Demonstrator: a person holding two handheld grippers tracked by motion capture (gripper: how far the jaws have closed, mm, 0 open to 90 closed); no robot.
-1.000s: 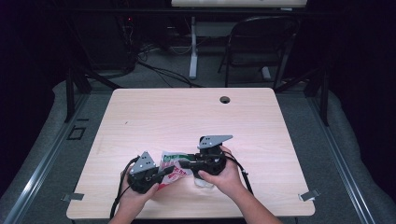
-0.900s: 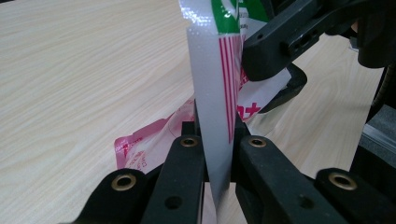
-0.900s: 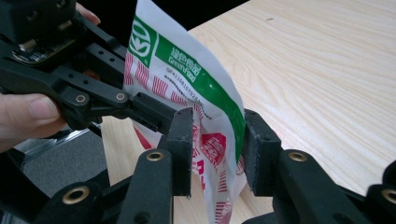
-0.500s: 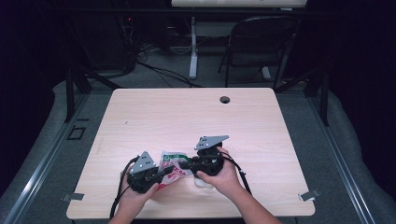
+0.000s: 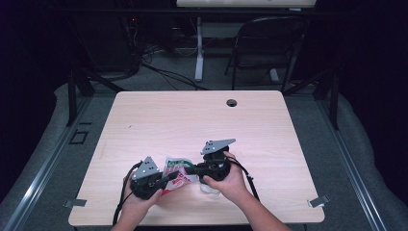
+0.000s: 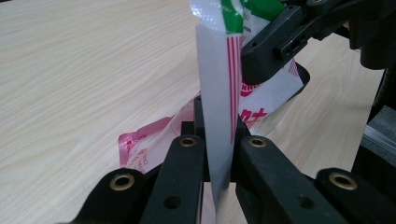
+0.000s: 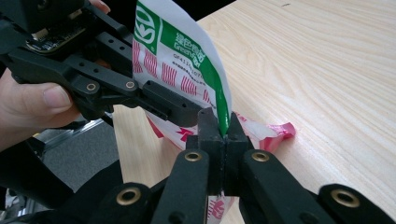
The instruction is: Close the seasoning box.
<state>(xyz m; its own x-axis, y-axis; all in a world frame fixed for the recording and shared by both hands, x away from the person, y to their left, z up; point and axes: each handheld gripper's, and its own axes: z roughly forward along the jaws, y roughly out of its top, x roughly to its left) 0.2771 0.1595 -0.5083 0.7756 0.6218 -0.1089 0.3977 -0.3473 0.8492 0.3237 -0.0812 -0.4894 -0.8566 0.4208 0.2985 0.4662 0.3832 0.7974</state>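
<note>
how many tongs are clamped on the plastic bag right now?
2. Left tongs pinch one edge of the plastic bag; right tongs pinch its green-striped edge, both near the table's front.

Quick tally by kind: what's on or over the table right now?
Plastic bag, white with green and red print: 1
Grippers, both shut on the bag: 2 (left gripper, right gripper)
Hands: 2 (left hand, right hand)
Table: 1
Total: 6
</note>
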